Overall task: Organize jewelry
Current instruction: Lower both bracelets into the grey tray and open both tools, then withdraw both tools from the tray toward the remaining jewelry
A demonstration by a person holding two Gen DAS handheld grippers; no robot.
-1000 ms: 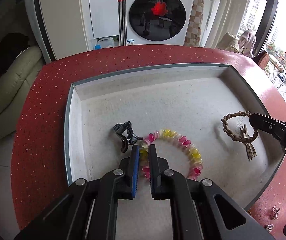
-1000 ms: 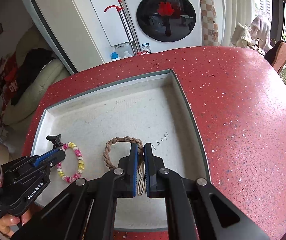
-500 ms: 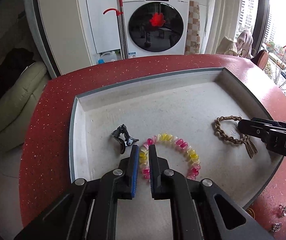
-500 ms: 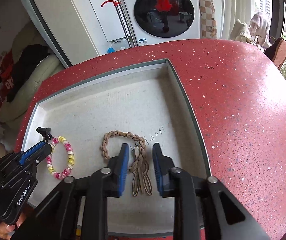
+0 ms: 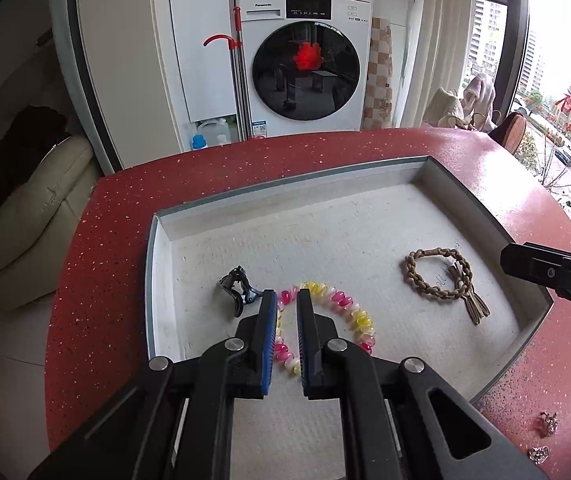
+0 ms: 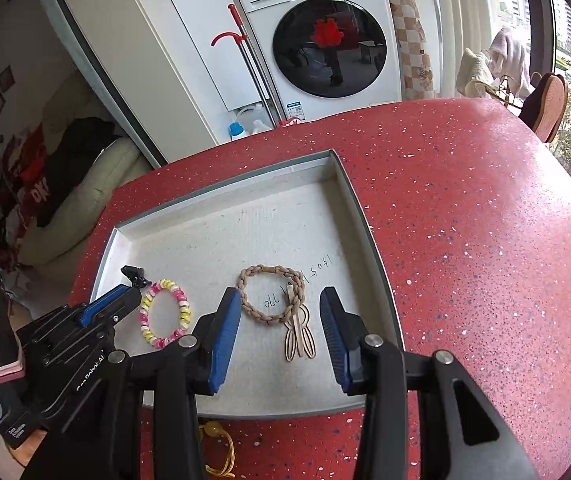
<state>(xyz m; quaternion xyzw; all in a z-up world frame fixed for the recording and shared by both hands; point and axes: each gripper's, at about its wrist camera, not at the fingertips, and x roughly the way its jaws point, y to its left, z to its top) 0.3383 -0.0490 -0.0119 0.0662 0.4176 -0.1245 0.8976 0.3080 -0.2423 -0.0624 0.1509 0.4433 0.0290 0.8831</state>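
Observation:
A white tray (image 5: 157, 280) (image 6: 369, 248) sits on the red table. In it lie a black hair clip (image 5: 237, 286) (image 6: 135, 274), a pink-and-yellow bead bracelet (image 5: 349, 312) (image 6: 165, 312) and a brown braided bracelet with tassels (image 5: 439, 276) (image 6: 273, 300). My left gripper (image 5: 285, 304) (image 6: 125, 300) hovers over the bead bracelet's left side, jaws narrowly apart with nothing held. My right gripper (image 6: 281, 312) (image 5: 525, 260) is open, above the braided bracelet.
Small silver jewelry pieces (image 5: 547, 428) lie on the red table (image 6: 485, 240) right of the tray. A yellow cord item (image 6: 217, 444) lies in front of the tray. A washing machine (image 5: 305, 64) stands behind the table.
My right gripper opened, let go of the braided bracelet in the tray and drew back. My left gripper rose and pulled back a little.

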